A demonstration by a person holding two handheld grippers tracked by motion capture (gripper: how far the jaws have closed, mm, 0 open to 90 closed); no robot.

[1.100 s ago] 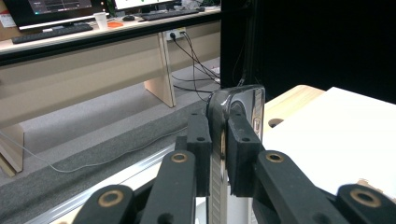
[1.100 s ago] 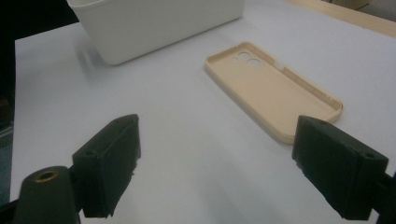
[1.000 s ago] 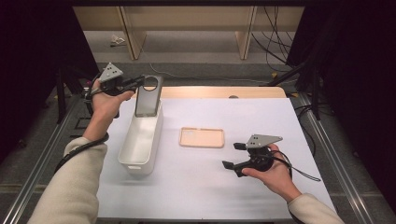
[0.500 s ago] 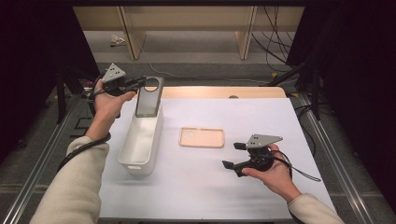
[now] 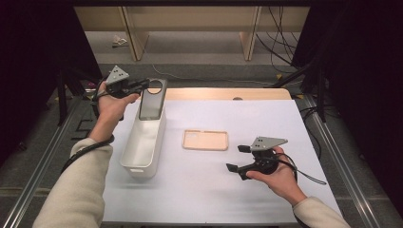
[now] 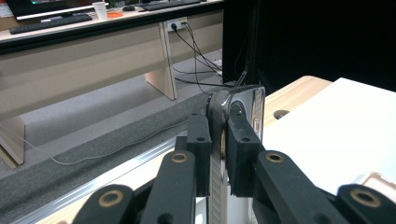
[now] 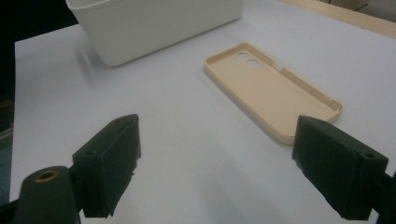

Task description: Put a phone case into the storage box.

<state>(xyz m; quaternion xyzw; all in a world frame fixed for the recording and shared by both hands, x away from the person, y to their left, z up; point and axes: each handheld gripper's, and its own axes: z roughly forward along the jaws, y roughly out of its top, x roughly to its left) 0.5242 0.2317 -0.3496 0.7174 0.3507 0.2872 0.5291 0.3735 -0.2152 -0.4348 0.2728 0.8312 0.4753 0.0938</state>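
Observation:
A dark, glossy phone (image 5: 153, 99) stands upright at the far end of a long white bin (image 5: 142, 145), its lower part inside the bin. My left gripper (image 5: 142, 84) is shut on the phone's top edge; in the left gripper view both pads (image 6: 198, 140) clamp the phone (image 6: 243, 105) edge-on. A tan phone case (image 5: 206, 140) lies flat, hollow side up, on the white mat. My right gripper (image 5: 235, 159) hovers open near the table's front right. In the right gripper view the case (image 7: 271, 91) lies ahead, beyond the wide-apart jaws.
The white mat (image 5: 285, 123) covers a wooden table (image 5: 223, 93) with a metal rail (image 5: 38, 180) on each side. Behind the table stand wooden desk legs (image 5: 134, 38) and loose cables (image 5: 280, 42). The bin's side wall (image 7: 154, 25) shows at the top of the right gripper view.

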